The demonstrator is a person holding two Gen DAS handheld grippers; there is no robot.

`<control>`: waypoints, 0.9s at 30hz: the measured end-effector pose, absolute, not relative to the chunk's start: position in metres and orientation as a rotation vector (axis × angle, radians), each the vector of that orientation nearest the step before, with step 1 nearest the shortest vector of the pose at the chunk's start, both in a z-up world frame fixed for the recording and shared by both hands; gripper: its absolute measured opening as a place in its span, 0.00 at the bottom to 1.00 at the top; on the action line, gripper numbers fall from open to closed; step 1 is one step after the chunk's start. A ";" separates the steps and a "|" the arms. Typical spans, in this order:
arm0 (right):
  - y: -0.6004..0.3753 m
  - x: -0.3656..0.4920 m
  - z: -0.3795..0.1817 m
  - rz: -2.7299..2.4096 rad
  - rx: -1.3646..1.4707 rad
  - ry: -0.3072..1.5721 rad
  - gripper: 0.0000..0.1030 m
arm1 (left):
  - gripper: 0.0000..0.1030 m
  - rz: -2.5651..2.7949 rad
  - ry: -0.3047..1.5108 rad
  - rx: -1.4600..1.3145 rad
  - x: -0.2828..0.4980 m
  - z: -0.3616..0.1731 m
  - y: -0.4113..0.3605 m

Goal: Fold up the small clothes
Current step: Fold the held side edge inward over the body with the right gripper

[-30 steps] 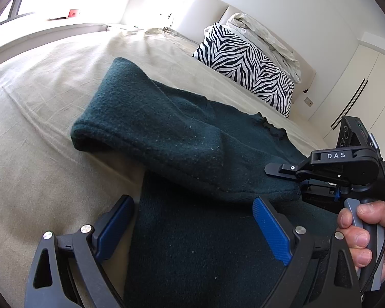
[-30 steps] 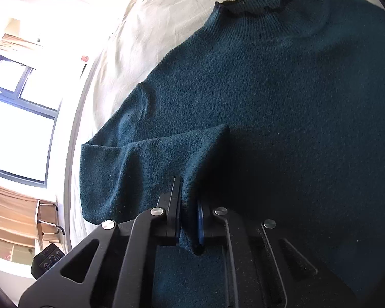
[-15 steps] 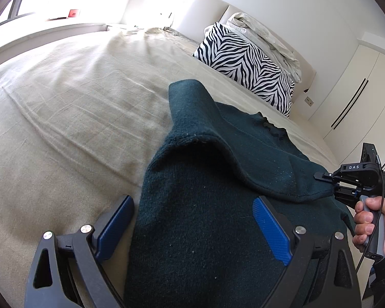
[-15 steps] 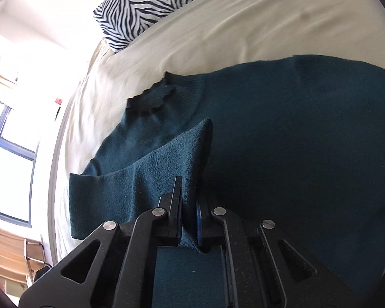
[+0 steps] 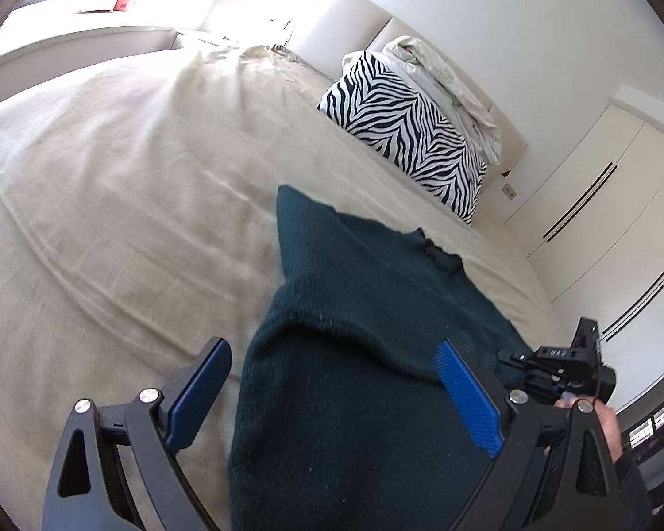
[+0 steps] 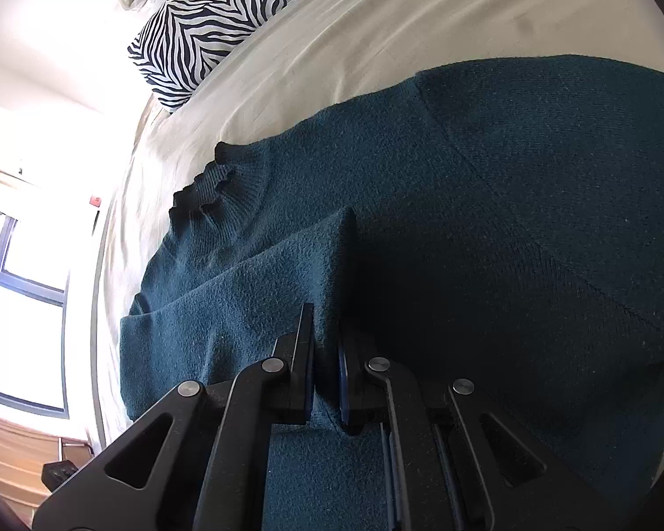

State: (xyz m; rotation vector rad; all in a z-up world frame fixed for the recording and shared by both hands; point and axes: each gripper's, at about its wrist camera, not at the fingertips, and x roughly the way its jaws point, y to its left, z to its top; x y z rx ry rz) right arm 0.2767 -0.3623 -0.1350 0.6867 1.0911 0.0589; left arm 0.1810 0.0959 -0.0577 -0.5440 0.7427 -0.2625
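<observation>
Left wrist view: left tongs (image 5: 332,391) spread wide, released, hovering over dark teal sweater (image 5: 367,354) lying on beige bed (image 5: 110,186); zebra-print pillow (image 5: 411,132) against headboard, white wardrobe (image 5: 597,203) beyond.

Right wrist view: right tongs (image 6: 325,363) clenched on sweater sleeve (image 6: 261,301), folded across the body; window (image 6: 17,292) at left.

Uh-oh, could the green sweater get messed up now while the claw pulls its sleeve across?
Maybe, in two ways.

1. The right claw pinches only a thin edge of the sleeve. If it slips out, the sleeve could flop down crooked.

2. The left claw is open and holds nothing, so the sweater lies loose on the bedspread. A hard pull might drag and bunch the whole sweater instead of folding it flat.
</observation>
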 end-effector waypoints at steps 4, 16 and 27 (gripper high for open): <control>-0.369 0.276 -0.137 0.067 0.700 1.096 0.07 | 0.93 -0.331 0.734 -0.534 0.228 -0.033 0.106; -0.375 0.286 -0.140 0.133 0.715 1.126 0.07 | 0.85 -0.647 1.055 -0.630 0.358 -0.093 0.084; -0.380 0.284 -0.145 0.135 0.754 1.119 0.07 | 0.86 -0.701 0.991 -0.542 0.306 -0.087 0.078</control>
